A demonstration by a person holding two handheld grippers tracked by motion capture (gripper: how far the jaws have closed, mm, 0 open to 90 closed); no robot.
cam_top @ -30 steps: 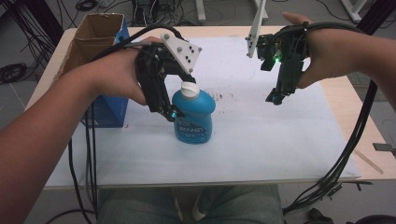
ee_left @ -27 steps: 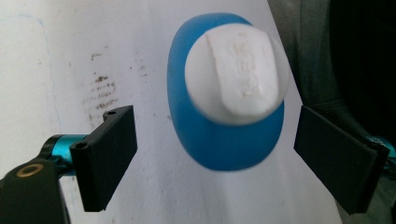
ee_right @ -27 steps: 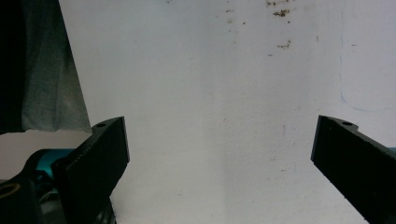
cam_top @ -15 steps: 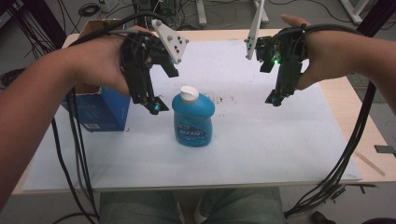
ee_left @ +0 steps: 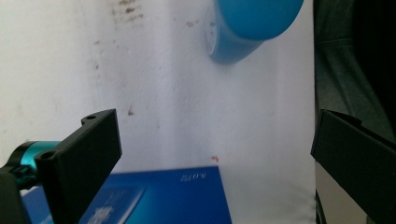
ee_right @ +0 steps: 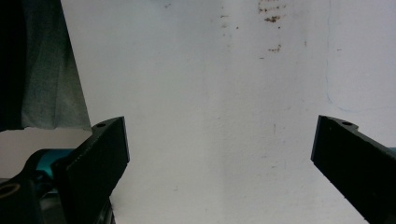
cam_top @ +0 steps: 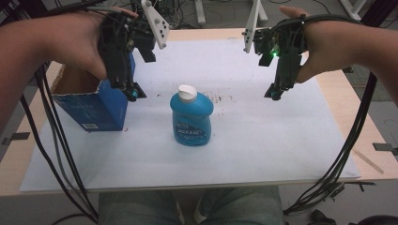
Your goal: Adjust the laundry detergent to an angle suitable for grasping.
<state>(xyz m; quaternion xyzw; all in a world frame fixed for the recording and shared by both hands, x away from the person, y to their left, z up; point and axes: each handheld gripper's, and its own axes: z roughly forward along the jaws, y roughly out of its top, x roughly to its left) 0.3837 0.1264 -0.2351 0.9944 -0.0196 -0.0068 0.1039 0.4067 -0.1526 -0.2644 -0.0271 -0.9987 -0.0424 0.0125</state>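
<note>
I see the blue bottle standing upright near the middle of the white sheet, white cap on top, with nothing touching it. My left gripper hangs at about ten o'clock from the bottle, above the near corner of the blue box. Its jaws have just been opening and now stand spread wide with nothing between them. In the left gripper view I look down between those jaws at the sheet, with the bottle at one o'clock and the top of the box at six o'clock.

My right gripper hangs at about two o'clock from the bottle, well apart from it, pointing down at bare sheet. Its jaws are also spread wide and hold nothing; the right gripper view shows the stained sheet between them. The open box stands at nine o'clock from the bottle, near it but apart.
</note>
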